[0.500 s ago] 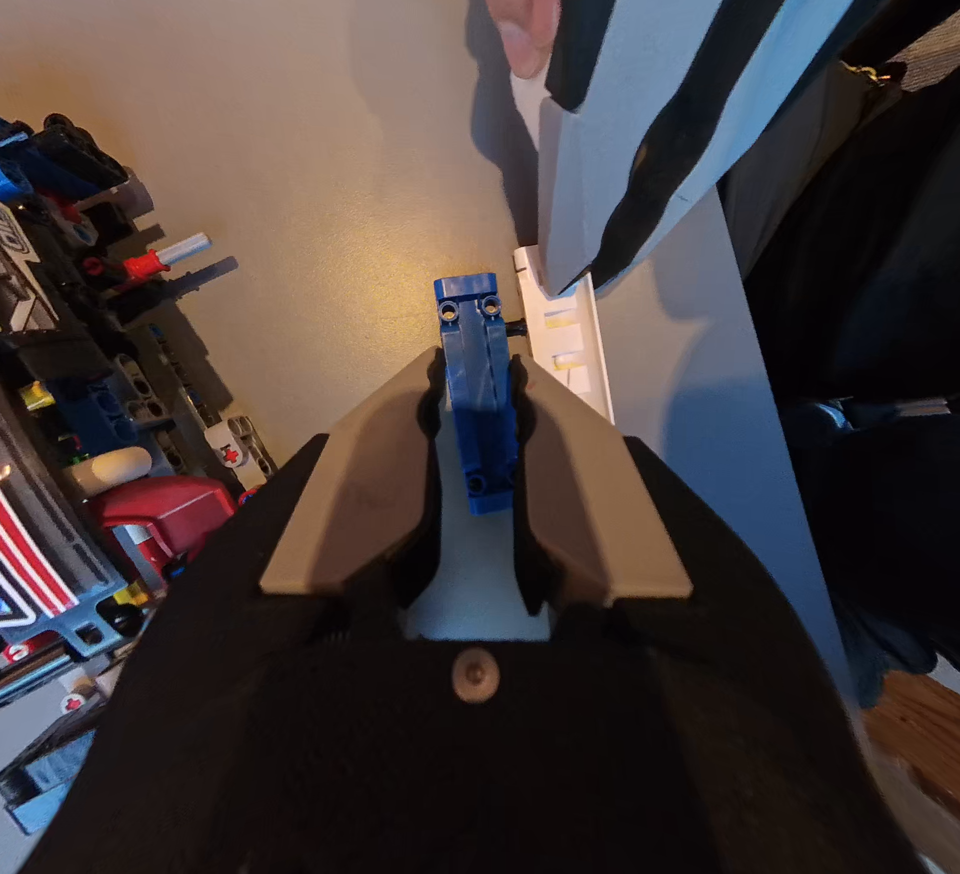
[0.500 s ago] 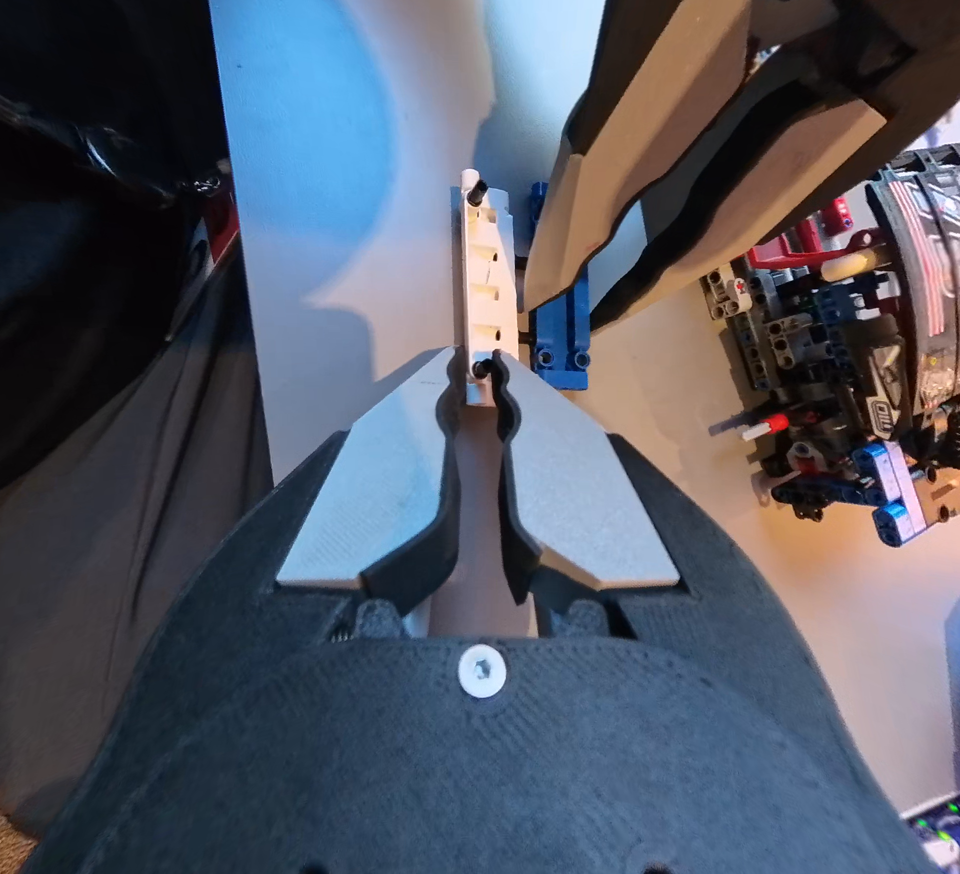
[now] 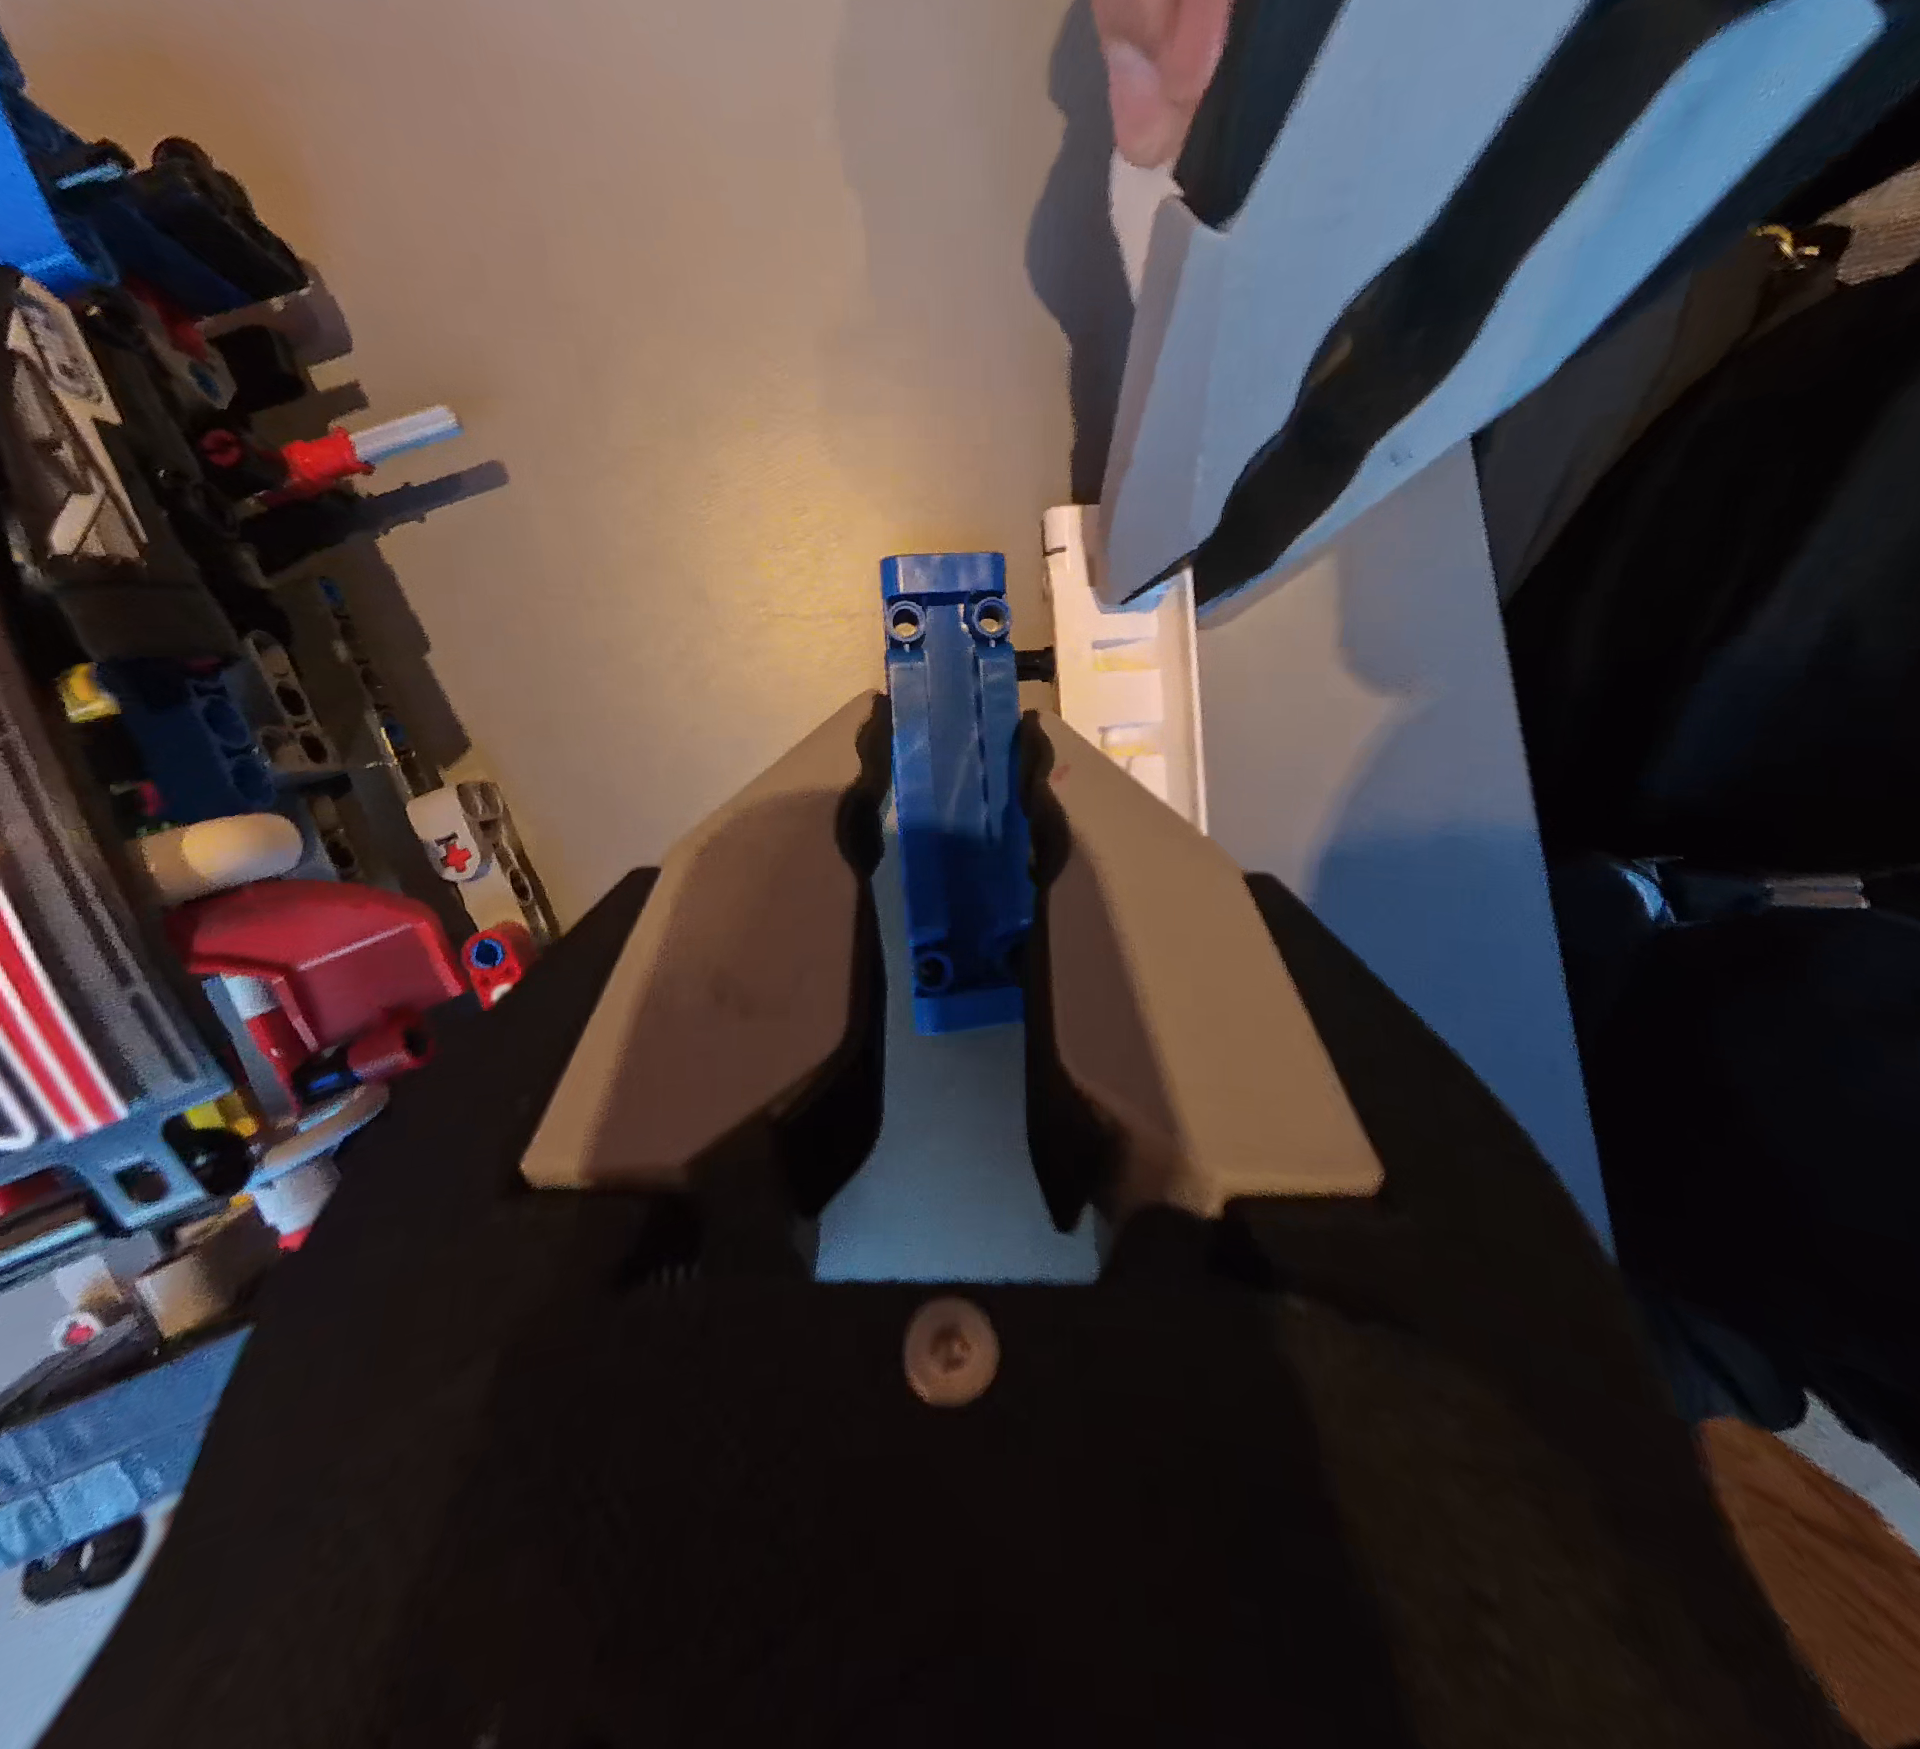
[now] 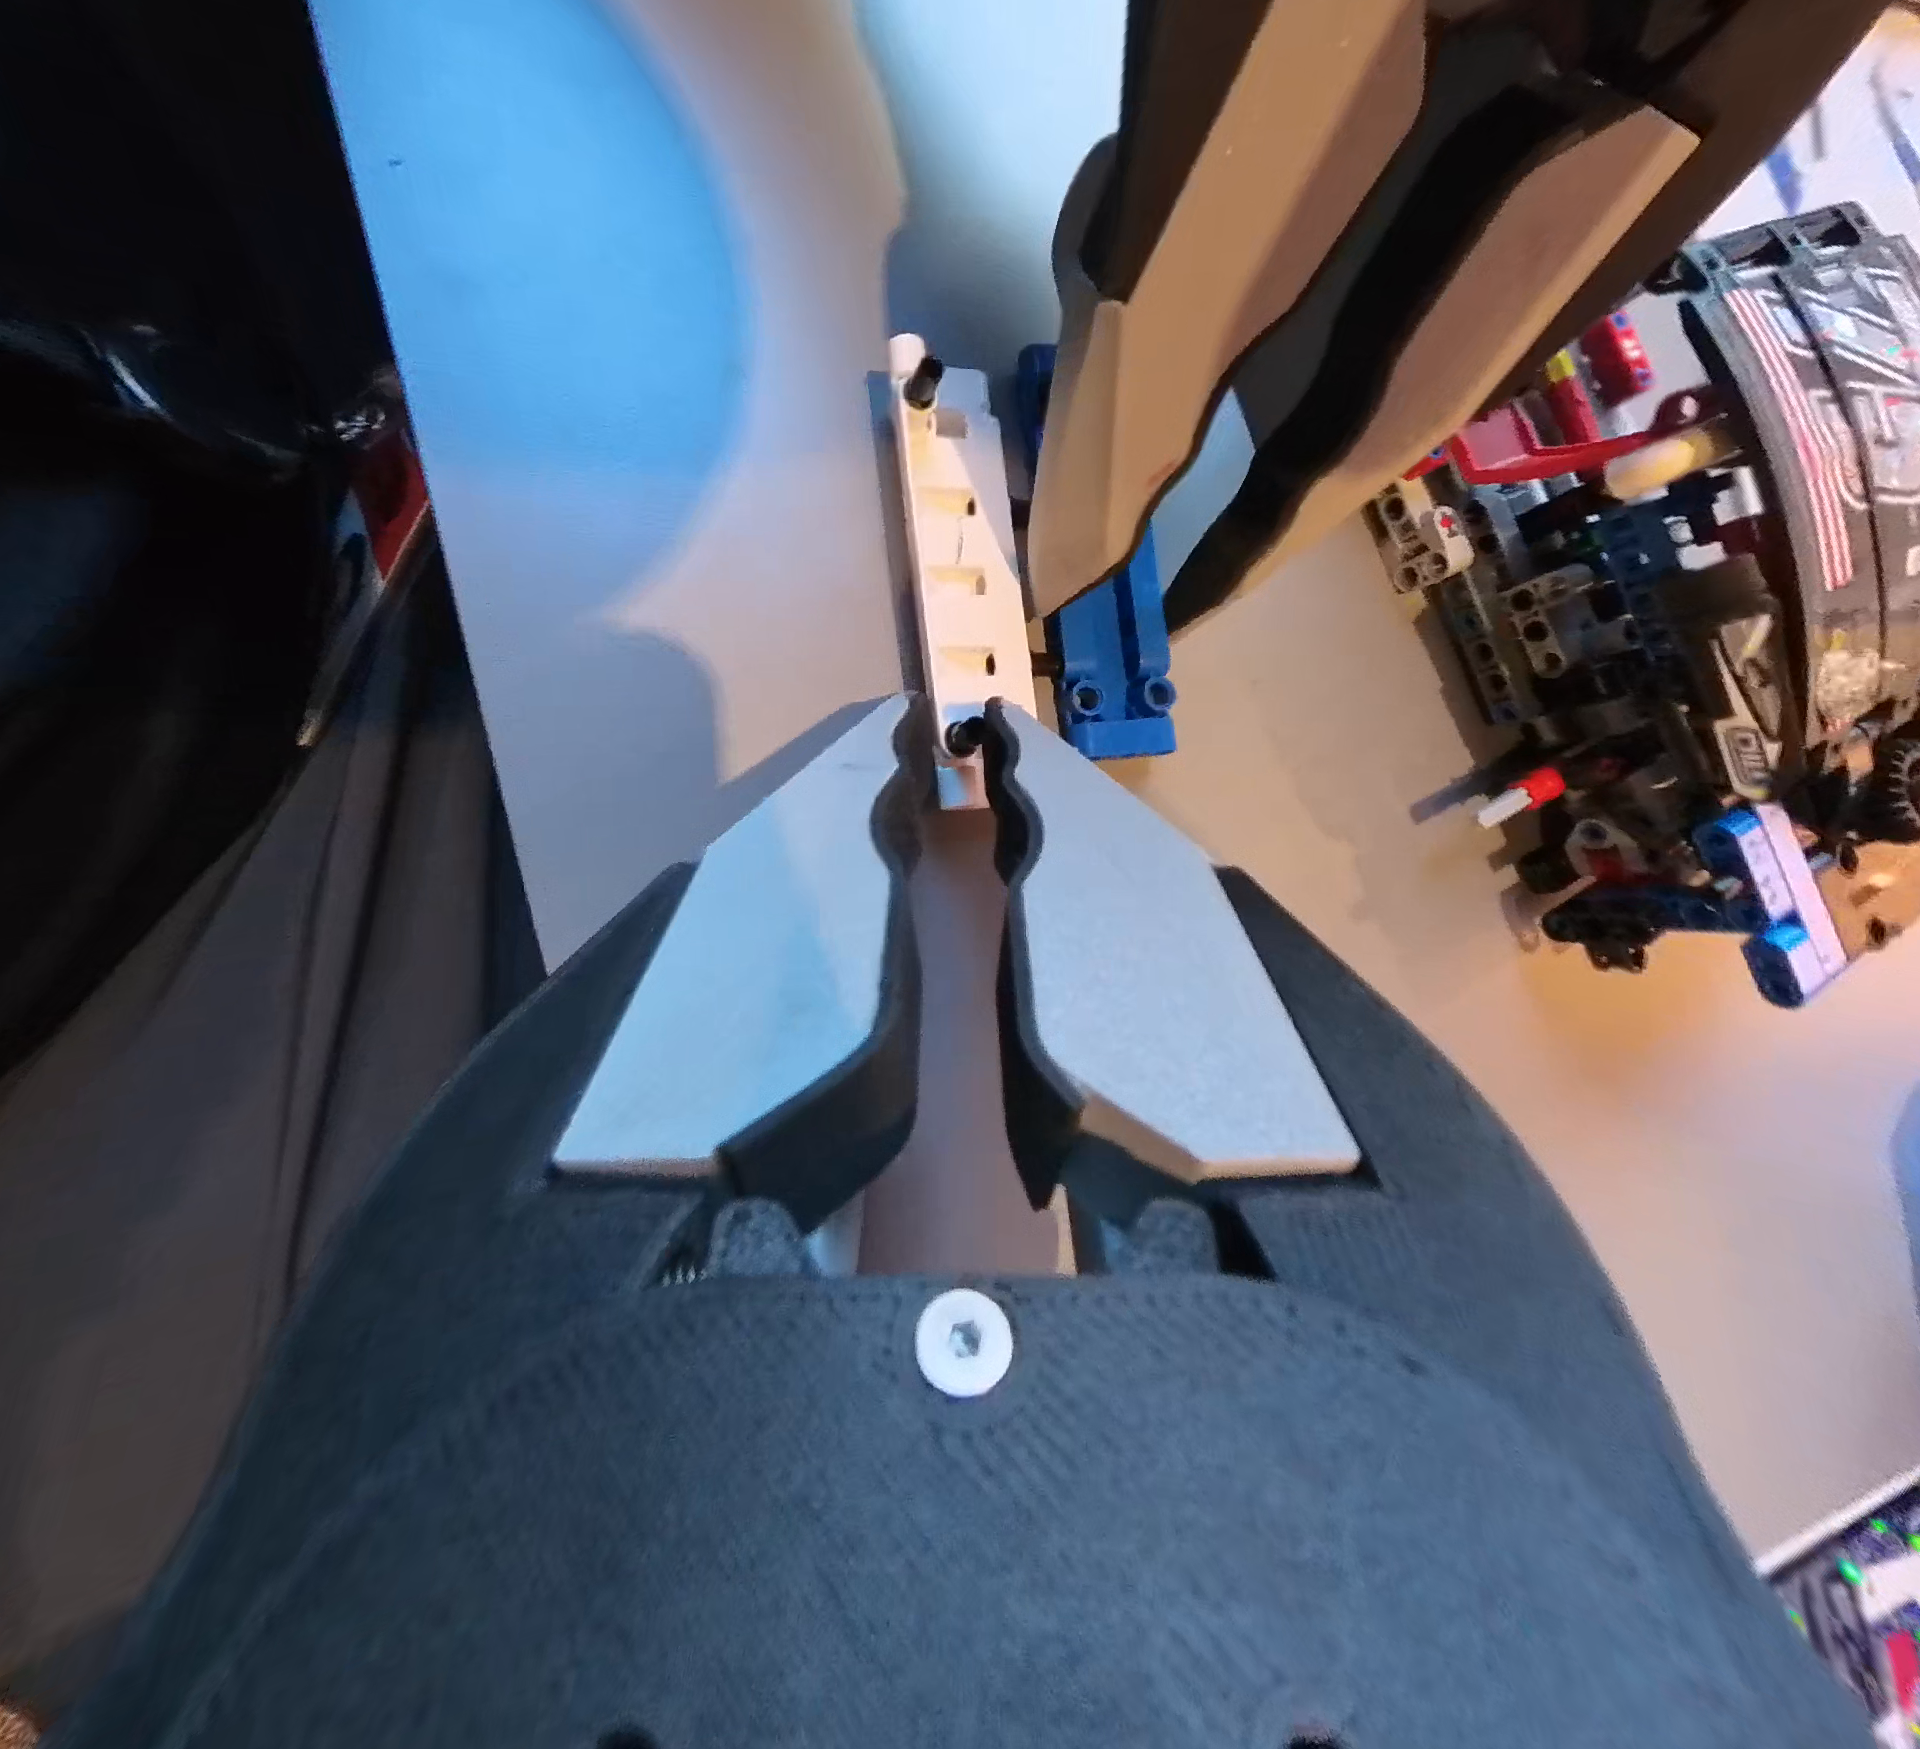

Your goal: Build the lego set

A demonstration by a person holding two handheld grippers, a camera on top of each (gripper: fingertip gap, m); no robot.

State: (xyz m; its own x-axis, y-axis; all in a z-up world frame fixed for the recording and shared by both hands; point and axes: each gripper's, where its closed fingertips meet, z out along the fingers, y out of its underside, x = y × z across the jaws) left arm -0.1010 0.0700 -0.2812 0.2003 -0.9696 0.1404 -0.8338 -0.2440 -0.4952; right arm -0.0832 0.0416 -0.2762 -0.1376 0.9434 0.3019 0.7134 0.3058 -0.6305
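The left gripper point(image 3: 951, 764) has its jaws clamped on the blue piece point(image 3: 956, 806); the right gripper point(image 4: 954, 743) pinches the white beam's point(image 4: 961, 577) near end — both just off the tabletop point(image 3: 623, 193), the blue piece beside the beam, a black pin point(image 3: 1034, 660) bridging them. Any tilt could jam that pin — or pop it loose.

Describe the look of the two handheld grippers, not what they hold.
Both grippers, left gripper and right gripper, have black textured printed bodies, each with one round screw head centred below the fingers. Their fingers are flat, tapered grey-tan wedges lined with wavy black inner pads. No cables or sleeves show.
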